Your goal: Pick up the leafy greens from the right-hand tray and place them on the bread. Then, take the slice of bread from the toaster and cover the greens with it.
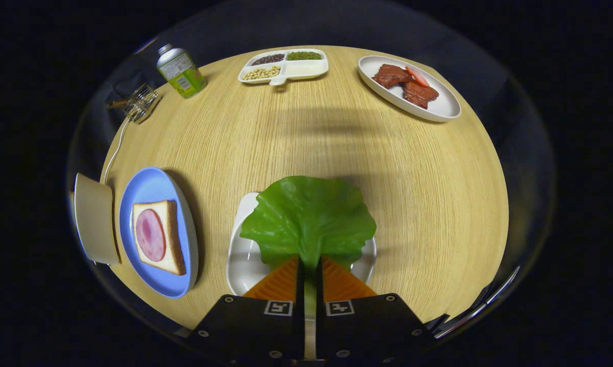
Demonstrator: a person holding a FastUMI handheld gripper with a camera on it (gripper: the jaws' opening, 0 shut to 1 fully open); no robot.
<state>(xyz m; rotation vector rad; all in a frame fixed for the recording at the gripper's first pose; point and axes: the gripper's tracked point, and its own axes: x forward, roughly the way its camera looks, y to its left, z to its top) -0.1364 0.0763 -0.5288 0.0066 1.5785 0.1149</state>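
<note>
1. Between the fingers, the leafy greens (309, 216) are pinched at the stem by the gripper (310, 270), over the white tray (240, 255).
2. Greens look grasped; placing and the toaster slice remain.
3. Bread (158, 237) with ham sits on the blue plate (151, 186) at 9 o'clock of the greens; toaster (95, 219) just past it.
4. Far off: bean tray (286, 66) at 12 o'clock, meat plate (438, 104) at 1, bottle (181, 71) at 11. Path to the bread looks open.

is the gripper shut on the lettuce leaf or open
Shut on it: the gripper has both fingers closed against the stem of the lettuce leaf, which fans out just ahead over the white tray.
</note>
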